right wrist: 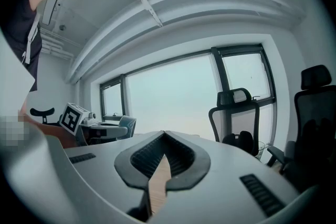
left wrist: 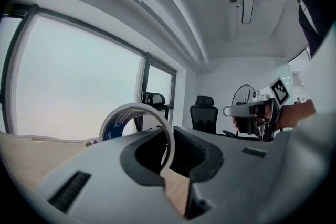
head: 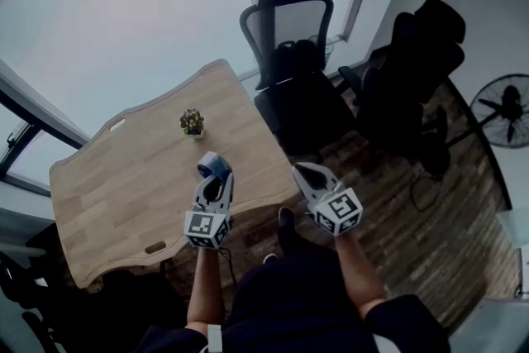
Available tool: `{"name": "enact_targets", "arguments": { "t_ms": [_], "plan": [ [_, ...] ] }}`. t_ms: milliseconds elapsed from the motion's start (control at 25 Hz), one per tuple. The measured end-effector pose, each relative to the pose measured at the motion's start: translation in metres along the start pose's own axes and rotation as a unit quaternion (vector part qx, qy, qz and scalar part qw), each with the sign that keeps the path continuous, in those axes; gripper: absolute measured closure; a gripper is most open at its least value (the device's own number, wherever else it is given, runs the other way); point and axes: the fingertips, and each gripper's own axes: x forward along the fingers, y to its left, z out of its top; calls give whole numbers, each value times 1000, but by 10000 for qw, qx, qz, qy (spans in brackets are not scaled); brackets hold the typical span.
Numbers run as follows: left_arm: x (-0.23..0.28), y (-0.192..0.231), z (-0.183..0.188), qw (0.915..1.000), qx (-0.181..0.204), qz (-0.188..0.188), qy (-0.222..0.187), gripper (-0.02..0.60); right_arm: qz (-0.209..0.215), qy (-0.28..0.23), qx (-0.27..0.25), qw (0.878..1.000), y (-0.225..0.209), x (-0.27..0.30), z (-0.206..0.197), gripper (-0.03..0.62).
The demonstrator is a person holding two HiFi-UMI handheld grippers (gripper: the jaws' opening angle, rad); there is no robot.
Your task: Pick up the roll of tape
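The roll of tape [left wrist: 126, 118], whitish with a blue printed core, stands upright with one side of its ring pinched between the jaws of my left gripper [left wrist: 167, 157]. In the head view the tape [head: 212, 164] sits at the tip of the left gripper [head: 216, 178], lifted above the near edge of the wooden table [head: 124, 178]. My right gripper [head: 307, 175] hovers level beside it, just off the table's corner. Its jaws meet at the tips with nothing between them [right wrist: 164, 134]. The right gripper view shows the left gripper [right wrist: 100, 126] at the left.
A small potted plant [head: 192, 122] stands on the table beyond the tape. Two black office chairs [head: 289, 37] [head: 413, 78] stand to the right of the table, and a floor fan [head: 504, 107] is at the far right. Large windows lie behind.
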Motion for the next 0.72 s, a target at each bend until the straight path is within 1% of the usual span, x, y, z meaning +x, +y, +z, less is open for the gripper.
{"name": "enact_targets", "arguments": {
  "t_ms": [120,240,360,480,720],
  "plan": [
    [-7,-1,3,10000,-6,17,-25,535,-40,46,94,9999,0,0,-2,588],
    [-11,-4,3,10000,-19,13,-24,535,-94,-44,179,9998,-4,-2,-1,588],
    [-13,-7,-1,10000,-81,-3,-11,535,-200,75,230,9995,-5,-3,-7,589],
    [-15,-10,-2,9999,-118,-25,-17,535,-128,60,319,9994,-3,-3,-12,589],
    [-16,-14,3,10000,-27,-49,-58,535,-46,31,227,9997,-1,-3,-10,589]
  ]
}}
